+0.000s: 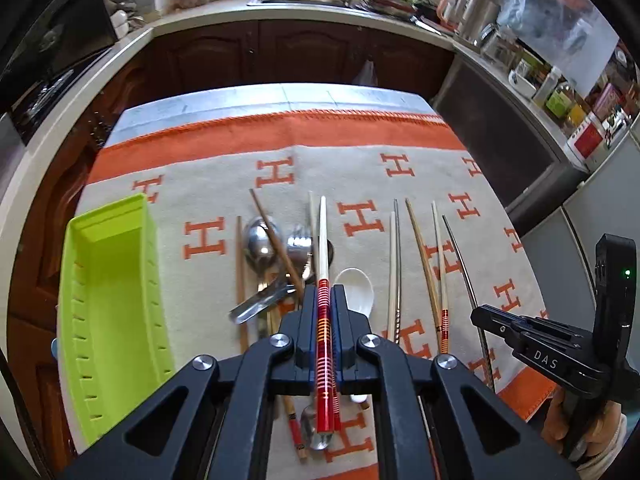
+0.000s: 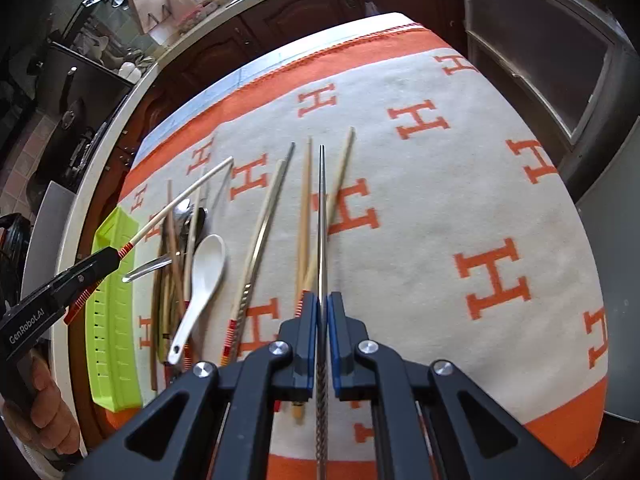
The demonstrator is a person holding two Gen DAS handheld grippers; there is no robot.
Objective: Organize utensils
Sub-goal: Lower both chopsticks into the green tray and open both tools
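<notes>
My left gripper (image 1: 324, 293) is shut on a white chopstick with a red banded handle (image 1: 322, 240), lifted above the pile of metal spoons (image 1: 262, 240) and wooden chopsticks. In the right wrist view this gripper (image 2: 114, 258) holds that chopstick (image 2: 180, 200) slanting over the lime-green tray (image 2: 114, 332). My right gripper (image 2: 322, 300) is shut on a thin metal chopstick (image 2: 322, 208) that points away from me. The left wrist view shows it (image 1: 476, 314) at the right with the metal chopstick (image 1: 464, 264). A white ceramic spoon (image 2: 204, 272) lies beside the pile.
A cream cloth with orange H letters (image 2: 460, 184) covers the table. Several wooden and metal chopsticks (image 1: 420, 256) lie loose on it. The green tray (image 1: 112, 300) sits at the table's left edge. Dark cabinets (image 1: 304, 52) and a cluttered counter stand beyond.
</notes>
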